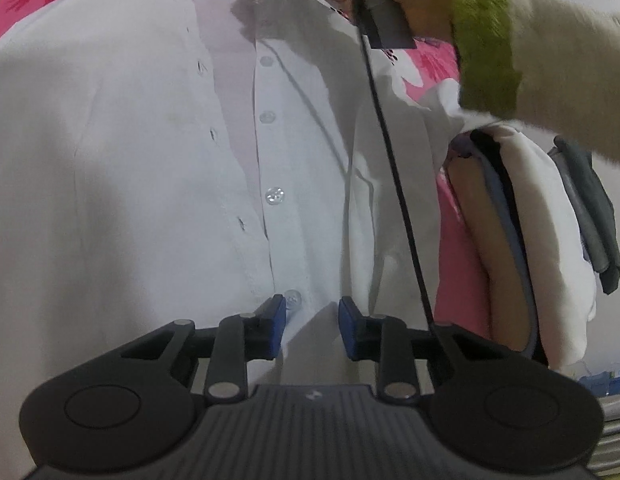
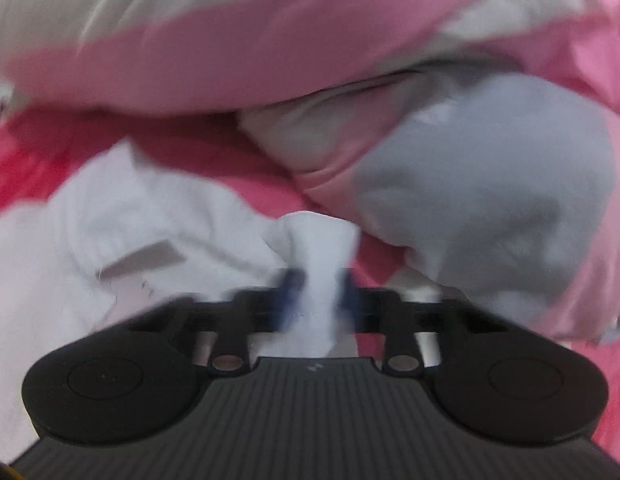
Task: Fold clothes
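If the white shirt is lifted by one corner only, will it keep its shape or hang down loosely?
The white shirt is probably floppy: it lies in soft creases. Its cloth bunches between the right gripper fingers, so it likely sags. It looks thin, probably light.

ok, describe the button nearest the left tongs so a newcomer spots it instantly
Find the white shirt spread over the pink floral bedding. Follow its button row down toward the left tongs. The lowest clear button sits beside the left blue pad, unlike those farther up.
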A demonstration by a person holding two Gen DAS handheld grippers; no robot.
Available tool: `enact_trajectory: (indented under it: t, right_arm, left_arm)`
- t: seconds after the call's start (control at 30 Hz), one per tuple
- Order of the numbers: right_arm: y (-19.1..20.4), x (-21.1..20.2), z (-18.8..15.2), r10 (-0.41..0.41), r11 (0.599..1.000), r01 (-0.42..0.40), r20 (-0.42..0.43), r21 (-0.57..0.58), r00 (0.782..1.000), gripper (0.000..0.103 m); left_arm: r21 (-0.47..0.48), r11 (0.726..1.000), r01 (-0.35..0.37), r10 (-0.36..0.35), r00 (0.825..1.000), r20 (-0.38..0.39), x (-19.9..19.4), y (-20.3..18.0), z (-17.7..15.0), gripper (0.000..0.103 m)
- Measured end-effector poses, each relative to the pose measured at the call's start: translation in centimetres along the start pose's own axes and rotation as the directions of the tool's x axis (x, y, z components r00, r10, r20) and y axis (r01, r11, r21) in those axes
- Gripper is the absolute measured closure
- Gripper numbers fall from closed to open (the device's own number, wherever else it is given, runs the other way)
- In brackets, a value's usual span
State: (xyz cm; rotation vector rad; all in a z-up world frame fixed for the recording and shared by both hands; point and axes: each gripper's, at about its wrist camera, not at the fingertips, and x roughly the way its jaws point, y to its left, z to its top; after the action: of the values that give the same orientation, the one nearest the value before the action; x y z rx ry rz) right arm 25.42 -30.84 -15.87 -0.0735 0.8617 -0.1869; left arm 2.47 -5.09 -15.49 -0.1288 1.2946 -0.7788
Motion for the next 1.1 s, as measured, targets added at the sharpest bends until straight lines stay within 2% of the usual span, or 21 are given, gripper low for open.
enact_trajectory:
  t: [0.1, 0.2, 0.23, 0.27, 0.3, 0.33, 0.4, 0.47, 0.63, 0.7, 0.73, 0.77, 0.8, 0.83, 0.87, 0.9, 0.93, 1.0, 1.1]
  right_arm:
    - [-2.6, -2.4, -0.5, 0.085, 0.977, -0.1, 0.088, 0.188, 0.993, 0.098]
    - [-4.8, -4.1, -1.3, 0.202, 0.905, -0.258, 0.192, 0.339, 0.96, 0.098]
    - [-5.4, -4.4, -1.5, 0.257, 0.865, -0.33, 0.231, 0.377, 0.938, 0.098]
    - [-6.2, -4.5, -1.9, 0.331, 0.804, -0.423, 0.278, 0.417, 0.902, 0.098]
    - [-6.7, -4.6, -2.2, 0.385, 0.747, -0.494, 0.317, 0.445, 0.867, 0.098]
    - [-7.1, -4.7, -2.5, 0.419, 0.7, -0.543, 0.349, 0.465, 0.838, 0.097]
    - [-7.2, -4.6, -2.8, 0.461, 0.649, -0.597, 0.381, 0.471, 0.801, 0.097]
    - [-6.7, -4.3, -2.8, 0.484, 0.647, -0.615, 0.38, 0.45, 0.788, 0.095]
    - [-4.4, -2.0, -1.9, 0.531, 0.687, -0.626, 0.334, 0.368, 0.779, 0.094]
    - [-3.1, -0.2, -1.6, 0.545, 0.715, -0.61, 0.275, 0.341, 0.792, 0.093]
    - [-2.3, 0.7, -1.5, 0.55, 0.73, -0.6, 0.239, 0.328, 0.8, 0.087]
    - [-1.5, 1.5, -1.3, 0.535, 0.764, -0.569, 0.195, 0.305, 0.822, 0.08]
    - [-1.0, 1.8, -1.1, 0.505, 0.8, -0.531, 0.164, 0.28, 0.847, 0.066]
    - [-0.7, 1.7, -1.0, 0.475, 0.828, -0.498, 0.148, 0.258, 0.867, 0.057]
    - [-0.4, 1.6, -0.8, 0.445, 0.854, -0.464, 0.132, 0.235, 0.886, 0.054]
    - [-0.4, 1.1, -0.7, 0.426, 0.866, -0.446, 0.136, 0.226, 0.895, 0.049]
    - [-0.8, 0.5, -0.7, 0.414, 0.869, -0.441, 0.156, 0.227, 0.897, 0.04]
    - [-1.8, -0.4, -0.5, 0.396, 0.87, -0.434, 0.196, 0.232, 0.897, 0.032]
    - [-3.2, -1.5, 0.0, 0.386, 0.863, -0.438, 0.231, 0.252, 0.893, 0.031]
  left_arm:
    - [-0.015, 1.0, 0.007, -0.007, 1.0, -0.001, 0.0, 0.2, 0.1, 0.075]
    - [-0.026, 1.0, 0.018, -0.018, 1.0, 0.009, -0.1, 0.4, 0.1, 0.075]
    - [-0.03, 0.999, 0.022, -0.021, 1.0, 0.014, -0.2, 0.4, 0.0, 0.076]
    - [-0.035, 0.999, 0.025, -0.025, 0.999, 0.02, -0.2, 0.4, 0.0, 0.079]
    - [-0.04, 0.999, 0.029, -0.028, 0.999, 0.025, -0.3, 0.5, -0.1, 0.081]
    - [-0.044, 0.998, 0.033, -0.031, 0.999, 0.031, -0.4, 0.5, -0.1, 0.088]
    - [-0.053, 0.998, 0.04, -0.038, 0.998, 0.042, -0.5, 0.6, -0.2, 0.093]
    - [-0.062, 0.997, 0.048, -0.044, 0.998, 0.053, -0.6, 0.7, -0.3, 0.096]
    - [-0.092, 0.994, 0.058, -0.052, 0.996, 0.07, -0.9, 0.8, -0.3, 0.099]
    - [-0.104, 0.993, 0.061, -0.054, 0.996, 0.075, -0.9, 0.9, -0.3, 0.099]
    - [-0.11, 0.992, 0.063, -0.054, 0.995, 0.078, -1.0, 0.9, -0.3, 0.099]
    - [-0.117, 0.991, 0.065, -0.055, 0.995, 0.08, -1.0, 0.9, -0.3, 0.099]
    - [-0.123, 0.99, 0.066, -0.056, 0.995, 0.083, -1.1, 0.9, -0.3, 0.099]
    - [-0.129, 0.989, 0.068, -0.057, 0.995, 0.086, -1.1, 1.0, -0.3, 0.099]
    - [-0.135, 0.988, 0.07, -0.058, 0.994, 0.089, -1.1, 1.0, -0.3, 0.099]
    - [-0.141, 0.987, 0.071, -0.059, 0.994, 0.091, -1.2, 1.0, -0.3, 0.099]
    - [-0.147, 0.986, 0.073, -0.06, 0.994, 0.094, -1.2, 1.0, -0.3, 0.099]
    - [-0.16, 0.984, 0.077, -0.061, 0.993, 0.099, -1.3, 1.1, -0.3, 0.099]
    - [-0.171, 0.981, 0.091, -0.071, 0.99, 0.119, -2.0, 1.4, -0.4, 0.099]
